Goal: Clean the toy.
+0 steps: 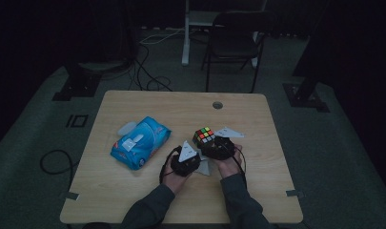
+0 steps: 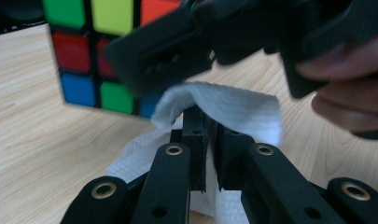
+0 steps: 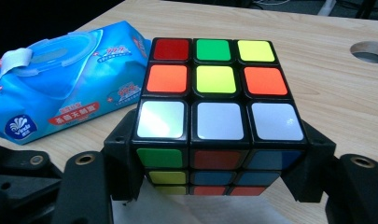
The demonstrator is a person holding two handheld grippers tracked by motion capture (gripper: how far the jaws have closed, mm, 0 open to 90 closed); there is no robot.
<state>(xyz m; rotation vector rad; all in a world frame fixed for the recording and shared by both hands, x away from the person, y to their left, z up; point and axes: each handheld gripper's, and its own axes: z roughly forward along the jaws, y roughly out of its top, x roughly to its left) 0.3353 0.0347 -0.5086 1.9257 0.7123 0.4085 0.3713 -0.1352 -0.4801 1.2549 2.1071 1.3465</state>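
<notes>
A scrambled Rubik's cube [image 3: 214, 107] sits between the jaws of my right gripper [image 3: 219, 158], which is shut on its sides with the white face up. In the high view the cube [image 1: 204, 136] is at mid-table, just ahead of the right gripper [image 1: 208, 143]. My left gripper [image 2: 210, 135] is shut on a white wipe [image 2: 233, 107], pinched upright between its jaws just below the cube [image 2: 93, 51]. In the high view the left gripper [image 1: 196, 160] lies close beside the right one, with the wipe [image 1: 206, 168] spread on the table under them.
A blue pack of wet wipes [image 1: 140, 142] lies left of the grippers, also in the right gripper view [image 3: 60, 79]. The wooden table [image 1: 133, 102] has a cable hole [image 1: 217, 105] at the back. A dark chair [image 1: 233, 43] stands beyond the table.
</notes>
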